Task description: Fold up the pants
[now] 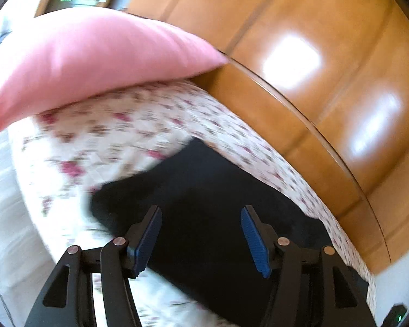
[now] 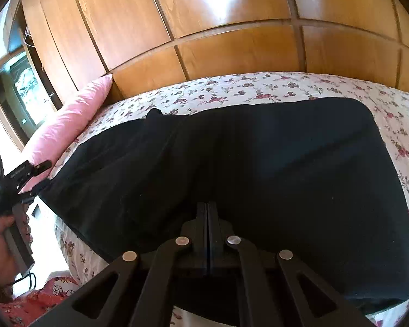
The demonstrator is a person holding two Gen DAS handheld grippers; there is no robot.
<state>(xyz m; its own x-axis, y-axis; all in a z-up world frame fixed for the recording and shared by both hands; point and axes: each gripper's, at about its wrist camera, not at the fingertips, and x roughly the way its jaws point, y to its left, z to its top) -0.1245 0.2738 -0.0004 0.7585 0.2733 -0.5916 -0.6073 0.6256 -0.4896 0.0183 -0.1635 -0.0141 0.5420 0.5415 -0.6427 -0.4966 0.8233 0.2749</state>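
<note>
The black pants [image 2: 259,163] lie spread across the flowered bed cover, and also show in the left wrist view [image 1: 204,190]. My left gripper [image 1: 201,241] is open and empty, blue pads apart, hovering over one end of the pants. It also shows in the right wrist view [image 2: 39,175] at the pants' left edge, held by a hand. My right gripper [image 2: 207,207] has its jaws pressed together over the near edge of the pants. Whether cloth is pinched between them cannot be made out.
A pink pillow [image 1: 90,60] lies at the head of the bed [image 2: 259,87], also in the right wrist view [image 2: 68,125]. A wooden panelled wardrobe [image 2: 204,27] stands behind the bed. A patterned red rug [image 2: 41,299] lies on the floor at lower left.
</note>
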